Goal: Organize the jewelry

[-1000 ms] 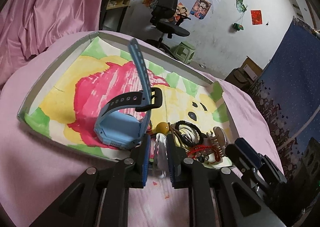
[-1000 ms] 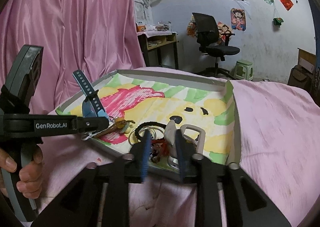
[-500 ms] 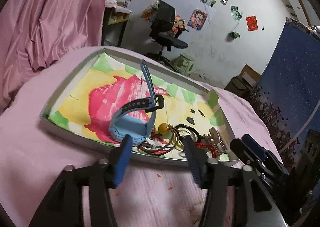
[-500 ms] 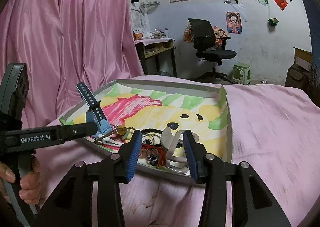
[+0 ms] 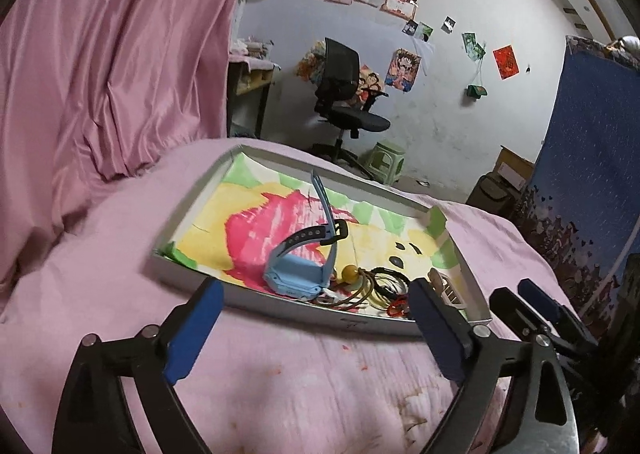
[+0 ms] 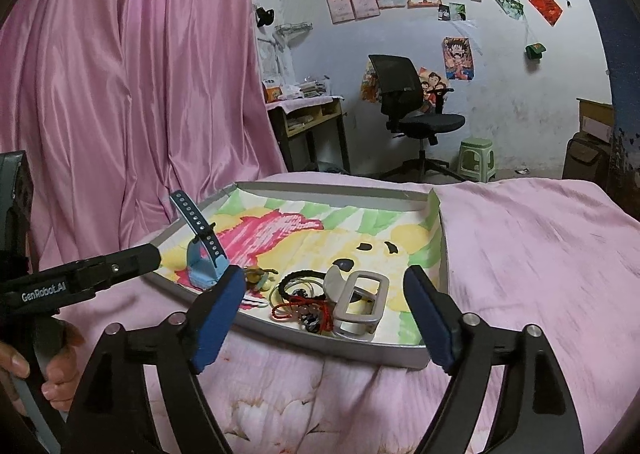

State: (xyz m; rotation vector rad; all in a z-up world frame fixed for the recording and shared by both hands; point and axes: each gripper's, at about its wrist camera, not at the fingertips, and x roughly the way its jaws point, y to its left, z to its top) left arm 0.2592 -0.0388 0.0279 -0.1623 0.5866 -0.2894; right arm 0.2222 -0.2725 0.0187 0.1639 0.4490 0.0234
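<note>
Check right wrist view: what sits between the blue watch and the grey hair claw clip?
Amber-bead hair ties, black hair ties and a red cord, inside the tray.

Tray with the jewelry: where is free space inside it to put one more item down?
The tray is bare across its far half, from the blue watch back to the far rim. The near edge is crowded: hair ties, red cord, grey clip.

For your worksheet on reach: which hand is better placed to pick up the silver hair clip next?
Probably the right. Its tool is open, with the silver hair clip directly ahead between its fingers; the left tool faces the blue watch instead.
</note>
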